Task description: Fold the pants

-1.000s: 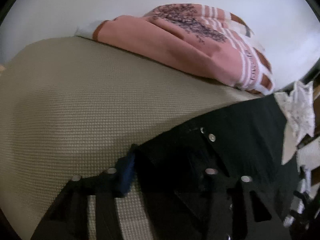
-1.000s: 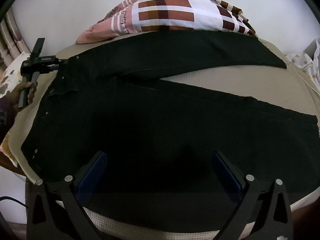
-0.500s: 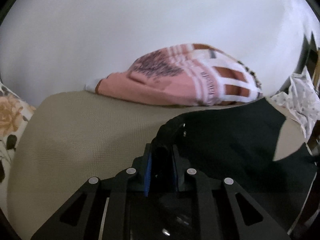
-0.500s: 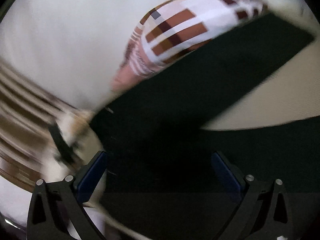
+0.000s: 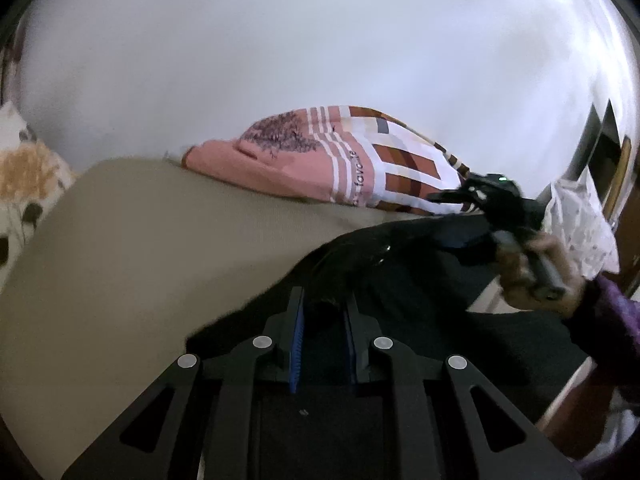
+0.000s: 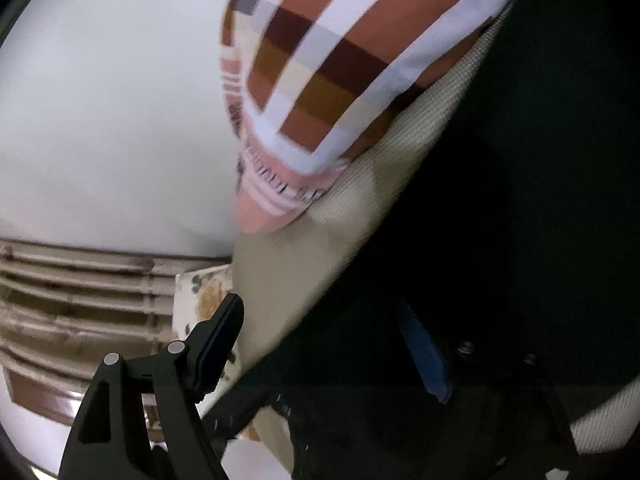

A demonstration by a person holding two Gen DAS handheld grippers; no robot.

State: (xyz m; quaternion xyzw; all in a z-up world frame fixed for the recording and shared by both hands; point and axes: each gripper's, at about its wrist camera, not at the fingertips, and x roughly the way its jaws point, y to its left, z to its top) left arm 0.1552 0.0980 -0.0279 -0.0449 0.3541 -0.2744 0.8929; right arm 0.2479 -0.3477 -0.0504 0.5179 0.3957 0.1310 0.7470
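Observation:
Black pants (image 5: 420, 280) lie on a beige waffle-textured bed cover (image 5: 140, 240). My left gripper (image 5: 322, 320) is shut on the waistband edge of the pants, with a fold of black cloth bunched between its blue pads. In the left wrist view my right gripper (image 5: 472, 236) hovers over the pants near their waistband, held by a hand (image 5: 540, 272). In the right wrist view the right gripper (image 6: 320, 344) is open; its jaws stand wide over the edge of the pants (image 6: 500, 220), with black cloth lying between them.
A pink and brown checked pillow (image 5: 360, 164) lies at the back of the bed against a white wall (image 5: 280, 60). A floral cloth (image 5: 24, 176) is at the left. A white patterned cloth (image 5: 580, 224) lies at the right. A slatted headboard (image 6: 80, 288) shows at the left.
My left gripper shut on the waistband and lifted it. My right gripper swung left from the trouser legs to the waistband, staying open.

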